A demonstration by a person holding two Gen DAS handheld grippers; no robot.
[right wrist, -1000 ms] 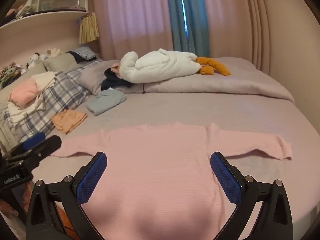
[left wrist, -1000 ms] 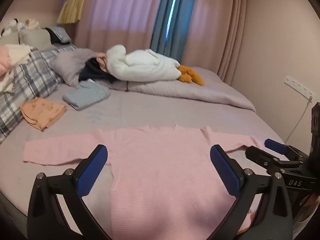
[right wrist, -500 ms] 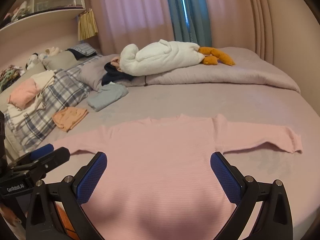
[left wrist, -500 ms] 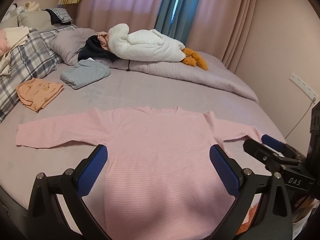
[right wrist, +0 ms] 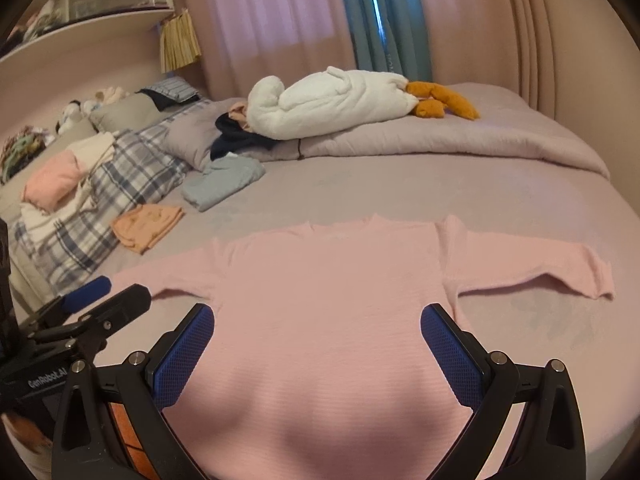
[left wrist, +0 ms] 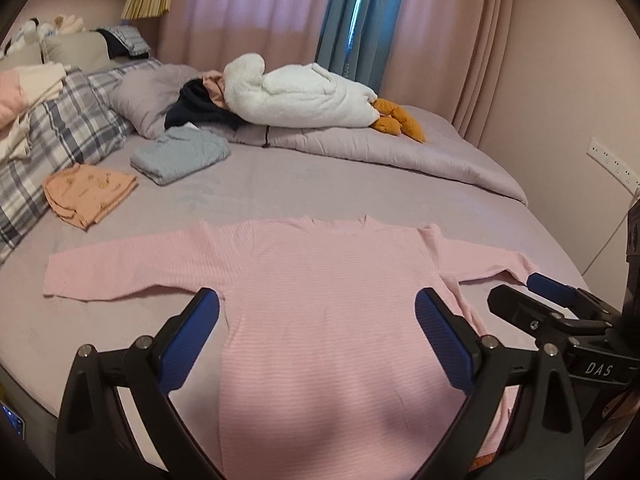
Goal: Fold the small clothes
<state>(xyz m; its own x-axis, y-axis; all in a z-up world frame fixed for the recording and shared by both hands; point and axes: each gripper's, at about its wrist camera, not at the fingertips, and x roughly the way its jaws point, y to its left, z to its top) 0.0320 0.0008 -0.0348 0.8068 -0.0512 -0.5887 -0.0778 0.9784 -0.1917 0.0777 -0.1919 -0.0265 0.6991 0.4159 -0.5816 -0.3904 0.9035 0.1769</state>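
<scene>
A pink long-sleeved top (left wrist: pixel 320 292) lies flat on the bed with both sleeves spread out; it also shows in the right wrist view (right wrist: pixel 320 312). My left gripper (left wrist: pixel 318 312) is open and empty, hovering over the top's lower body. My right gripper (right wrist: pixel 318 320) is open and empty, also above the lower body. The right gripper shows at the right edge of the left wrist view (left wrist: pixel 548 300); the left gripper shows at the left edge of the right wrist view (right wrist: pixel 96 296).
A folded orange garment (left wrist: pixel 88 192) and a folded grey-blue garment (left wrist: pixel 180 154) lie on the lilac bed (left wrist: pixel 300 184) at the back left. A white plush goose (left wrist: pixel 300 96), pillows and a plaid blanket (left wrist: pixel 52 132) lie behind. A wall socket (left wrist: pixel 612 164) is right.
Both grippers have moved forward and a little lower over the pink top, which now looks closer. The top has not moved. Both stay open.
</scene>
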